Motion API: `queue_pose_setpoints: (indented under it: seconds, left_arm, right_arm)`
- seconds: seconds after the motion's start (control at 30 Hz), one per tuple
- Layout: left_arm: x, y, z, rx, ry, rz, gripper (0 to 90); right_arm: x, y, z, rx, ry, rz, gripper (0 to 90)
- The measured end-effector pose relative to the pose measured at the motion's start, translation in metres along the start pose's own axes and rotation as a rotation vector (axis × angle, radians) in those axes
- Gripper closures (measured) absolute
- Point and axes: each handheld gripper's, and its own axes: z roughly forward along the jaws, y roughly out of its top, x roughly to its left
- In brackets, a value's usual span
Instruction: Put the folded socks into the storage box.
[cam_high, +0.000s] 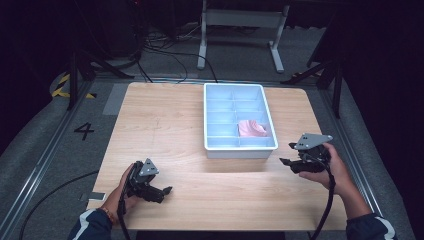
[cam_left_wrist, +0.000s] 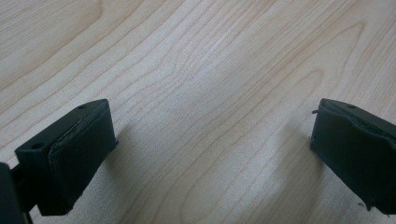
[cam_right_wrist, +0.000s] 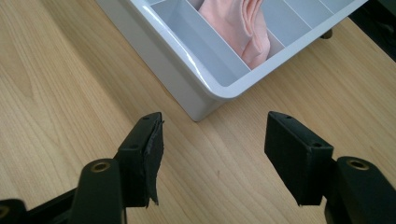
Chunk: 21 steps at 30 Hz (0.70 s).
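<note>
A pale blue divided tray (cam_high: 240, 146) stands on the wooden table (cam_high: 165, 130), right of centre. A pink cloth (cam_high: 251, 128) lies crumpled in one of its near right compartments, also seen as pink cloth (cam_right_wrist: 245, 28) in the right gripper view. My right gripper (cam_high: 284, 161) hovers just right of the tray's near corner (cam_right_wrist: 205, 105), jaws apart with bare wood between them. Near the front left edge, my left gripper (cam_high: 169, 190) rests low over the table, open, with bare wood grain between its pads (cam_left_wrist: 79, 154).
The tray's other compartments (cam_high: 222, 107) look empty. Dark floor, cables (cam_high: 165, 52) and a metal stand (cam_high: 240, 20) lie beyond the far table edge. A number 4 (cam_high: 84, 131) is marked on the floor at left.
</note>
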Motion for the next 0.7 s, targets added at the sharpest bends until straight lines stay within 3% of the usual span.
queue_pose_setpoints:
  seconds: [0.43, 0.7]
  left_arm:
    - [0.000, 0.000, 0.000, 0.000, 0.000, 0.000, 0.1]
    - [0.000, 0.000, 0.000, 0.000, 0.000, 0.000, 0.1]
  right_arm:
    - [0.013, -0.019, 0.004, 0.036, -0.004, -0.024, 36.9]
    - [0.015, -0.036, 0.010, 0.038, -0.001, 0.003, 35.3]
